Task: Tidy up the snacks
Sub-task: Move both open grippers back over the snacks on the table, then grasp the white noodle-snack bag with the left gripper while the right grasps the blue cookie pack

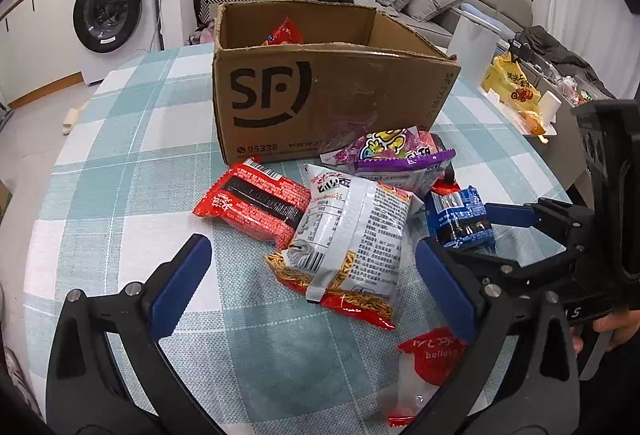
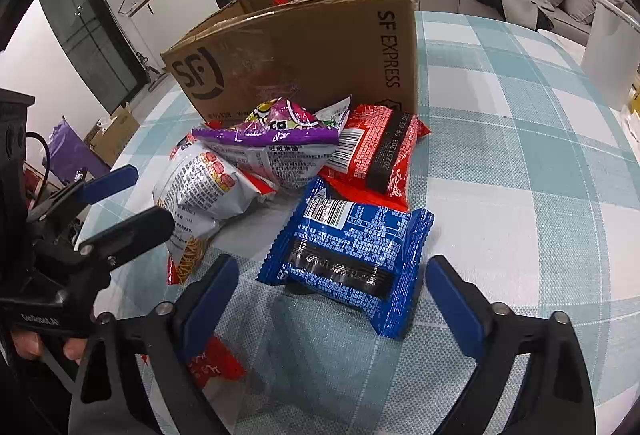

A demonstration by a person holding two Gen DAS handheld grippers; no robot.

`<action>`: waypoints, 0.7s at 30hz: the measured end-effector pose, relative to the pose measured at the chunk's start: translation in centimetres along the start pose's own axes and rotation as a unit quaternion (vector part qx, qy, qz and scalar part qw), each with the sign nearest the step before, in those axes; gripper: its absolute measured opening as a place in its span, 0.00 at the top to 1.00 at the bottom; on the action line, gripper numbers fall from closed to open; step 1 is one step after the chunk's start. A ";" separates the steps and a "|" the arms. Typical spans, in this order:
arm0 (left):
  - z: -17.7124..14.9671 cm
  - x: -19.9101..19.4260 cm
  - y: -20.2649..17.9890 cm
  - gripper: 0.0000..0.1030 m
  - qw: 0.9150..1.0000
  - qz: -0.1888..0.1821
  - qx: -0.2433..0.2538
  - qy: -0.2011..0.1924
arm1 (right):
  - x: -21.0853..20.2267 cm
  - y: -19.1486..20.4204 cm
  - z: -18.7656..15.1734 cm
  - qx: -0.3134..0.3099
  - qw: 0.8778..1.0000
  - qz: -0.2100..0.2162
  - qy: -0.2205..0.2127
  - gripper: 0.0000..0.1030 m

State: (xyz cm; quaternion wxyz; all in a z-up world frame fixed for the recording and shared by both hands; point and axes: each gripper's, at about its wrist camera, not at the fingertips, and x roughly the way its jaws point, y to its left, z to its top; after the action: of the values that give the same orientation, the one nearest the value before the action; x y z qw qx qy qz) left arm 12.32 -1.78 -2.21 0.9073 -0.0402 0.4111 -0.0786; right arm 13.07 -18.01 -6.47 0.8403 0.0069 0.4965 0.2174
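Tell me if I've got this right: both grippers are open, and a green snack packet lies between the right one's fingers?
Not quite: the packet is blue, not green, as the right wrist view shows. Both the right gripper and left gripper are indeed open.

Both the left gripper (image 1: 314, 275) and right gripper (image 2: 332, 295) are black plastic frames with silver screws and blue-padded fingers (image 2: 208, 299), held by bare-skinned hands (image 2: 28, 345).

Glossy crinkled plastic snack packets (image 1: 352, 235) lie on a woven cloth tablecloth (image 1: 120, 171) beside a matt cardboard box (image 1: 320, 95).
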 end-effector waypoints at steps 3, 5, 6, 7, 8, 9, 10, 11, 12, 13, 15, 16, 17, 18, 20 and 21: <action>0.0 0.3 -0.2 0.02 1.000 0.000 0.004 0.003 | 0.0 -0.1 0.1 -0.001 1.000 -0.004 -0.004 0.20; -0.1 0.4 -0.3 0.02 1.000 0.004 0.006 0.004 | -0.1 -0.4 0.1 0.002 1.000 -0.006 -0.006 0.24; 0.0 0.6 -0.3 0.02 1.000 0.004 0.007 0.005 | -0.2 -0.5 0.1 0.002 1.000 -0.007 -0.008 0.28; 0.0 0.6 -0.4 0.02 1.000 0.004 0.008 0.006 | -0.2 -0.7 0.1 0.002 1.000 -0.009 -0.009 0.32; -0.1 0.7 -0.4 0.02 1.000 0.005 0.008 0.007 | -0.2 -0.8 0.0 0.002 1.000 -0.010 -0.011 0.34; -0.1 0.8 -0.5 0.02 1.000 0.006 0.010 0.007 | -0.3 -0.9 0.0 0.001 1.000 -0.009 -0.013 0.37; -0.1 0.9 -0.6 0.02 1.000 0.006 0.012 0.009 | -0.3 -1.0 -0.1 0.001 1.000 -0.010 -0.014 0.40; -0.2 0.9 -0.7 0.02 1.000 0.006 0.014 0.009 | -0.4 -1.1 -0.2 0.001 1.000 -0.009 -0.015 0.42; -0.2 1.0 -0.7 0.02 1.000 0.007 0.015 0.009 | -0.4 -1.1 -0.3 0.001 1.000 -0.008 -0.017 0.45; -0.2 1.0 -0.8 0.02 1.000 0.008 0.017 0.010 | -0.5 -1.2 -0.4 0.000 1.000 -0.006 -0.018 0.48; -0.1 1.2 -0.9 0.02 1.000 0.009 0.020 0.011 | -0.7 -1.2 -0.6 -0.001 1.000 0.001 -0.018 0.52; -0.1 1.3 -0.9 0.02 1.000 0.008 0.021 0.011 | -0.8 -1.1 -0.7 -0.002 1.000 0.002 -0.019 0.53; -0.1 1.3 -1.0 0.02 1.000 0.008 0.021 0.011 | -0.9 -1.1 -0.9 -0.003 1.000 0.004 -0.020 0.53; -0.1 1.4 -1.0 0.02 1.000 0.009 0.022 0.011 | -1.0 -1.1 -1.1 -0.003 1.000 0.005 -0.021 0.54; 0.0 1.6 -1.1 0.02 1.000 0.011 0.026 0.014 | -1.3 -1.2 -1.3 -0.001 1.000 0.008 -0.023 0.54; 0.0 1.6 -1.1 0.02 0.999 0.010 0.028 0.014 | -1.4 -1.2 -1.4 -0.001 1.000 0.009 -0.024 0.54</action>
State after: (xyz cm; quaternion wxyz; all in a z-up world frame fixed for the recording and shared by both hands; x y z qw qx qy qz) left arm 13.21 -3.19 -3.28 0.9028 -0.0099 0.4221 -0.0817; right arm 11.77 -19.93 -6.33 0.8499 0.0159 0.4763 0.2250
